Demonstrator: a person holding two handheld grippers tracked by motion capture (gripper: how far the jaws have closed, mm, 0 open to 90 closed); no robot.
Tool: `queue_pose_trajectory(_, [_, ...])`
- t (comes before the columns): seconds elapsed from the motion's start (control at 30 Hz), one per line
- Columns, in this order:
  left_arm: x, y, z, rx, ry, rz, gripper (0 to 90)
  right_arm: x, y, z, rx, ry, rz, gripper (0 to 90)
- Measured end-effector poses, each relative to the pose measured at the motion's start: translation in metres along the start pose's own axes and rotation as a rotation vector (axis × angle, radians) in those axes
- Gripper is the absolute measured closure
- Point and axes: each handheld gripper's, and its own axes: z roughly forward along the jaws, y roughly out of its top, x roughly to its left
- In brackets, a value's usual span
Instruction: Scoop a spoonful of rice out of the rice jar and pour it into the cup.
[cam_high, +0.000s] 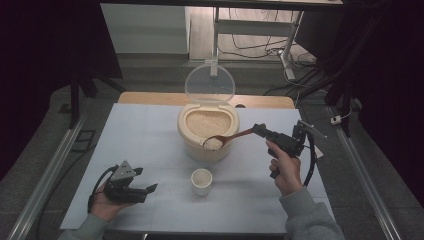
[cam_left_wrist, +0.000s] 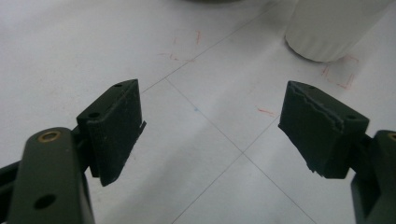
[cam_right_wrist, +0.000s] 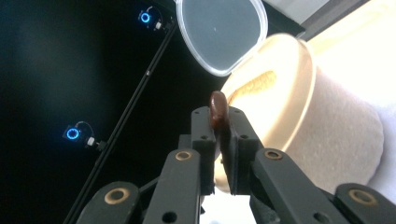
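While the left gripper (cam_high: 142, 191) is idling wide open, the right gripper (cam_right_wrist: 219, 122) is clamping a spoon (cam_high: 227, 139), its bowl hidden behind the jaws.

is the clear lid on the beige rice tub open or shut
Open: the clear round lid stands hinged up behind the beige rice tub, leaving the rice inside exposed.

Cup (cam_high: 202, 181) on the table (cam_high: 145, 150), just before the rice container (cam_high: 208, 131).

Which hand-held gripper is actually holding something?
The right hand-held gripper: its jaws are shut on the wooden spoon of rice above the rice container. The left hand-held gripper rests open, empty.
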Motion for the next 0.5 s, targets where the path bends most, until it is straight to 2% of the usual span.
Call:
queue_pose_trajectory(0.23, [0.0,0.0,0.0,0.003,0.001,0.001,20.8,-0.001,-0.011,-0.002,0.043,-0.015,-0.013,83.2])
queue_pose_trajectory(0.5, [0.001,-0.001,0.001,0.006,0.0,-0.002,20.8,-0.008,-0.023,0.006,0.106,-0.051,-0.021,83.2])
